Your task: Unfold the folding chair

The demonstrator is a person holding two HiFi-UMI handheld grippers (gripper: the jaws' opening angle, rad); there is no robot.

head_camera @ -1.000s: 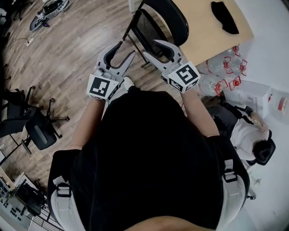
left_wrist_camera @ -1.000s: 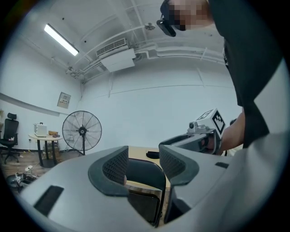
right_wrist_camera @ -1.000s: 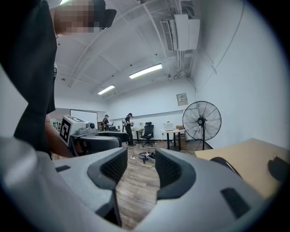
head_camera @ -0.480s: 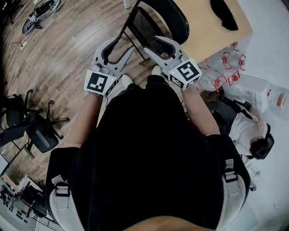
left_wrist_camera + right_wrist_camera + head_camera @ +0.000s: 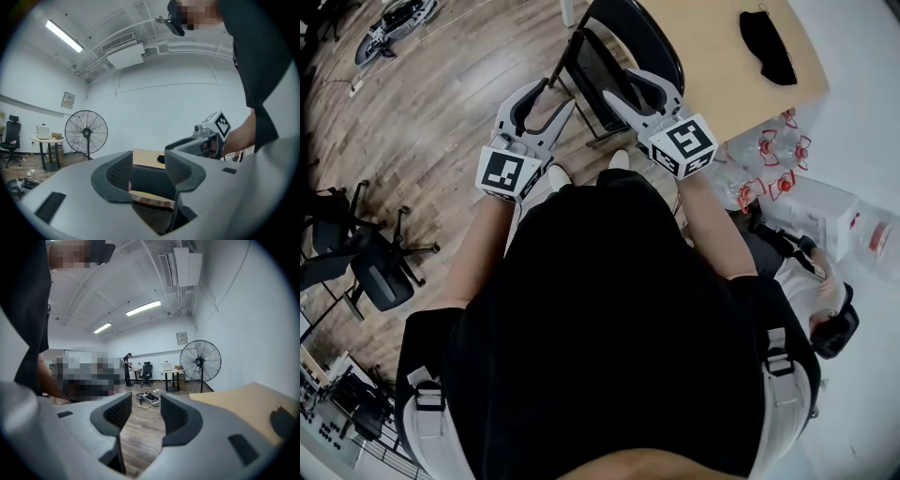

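Pointing forward side by side, the left gripper (image 5: 551, 99) and right gripper (image 5: 622, 89) both have their jaws spread, pinching nothing. They likely aim to take the folding chair (image 5: 652, 37) from both sides. The chair looks still folded, standing against the edge of the desk (image 5: 712, 56) (a black item lies on top). The left gripper view shows the chair's dark panel just beyond its jaws. The right gripper view shows only wooden floor (image 5: 142, 437) between its own, plus a standing fan (image 5: 200, 361) absent from the head view.
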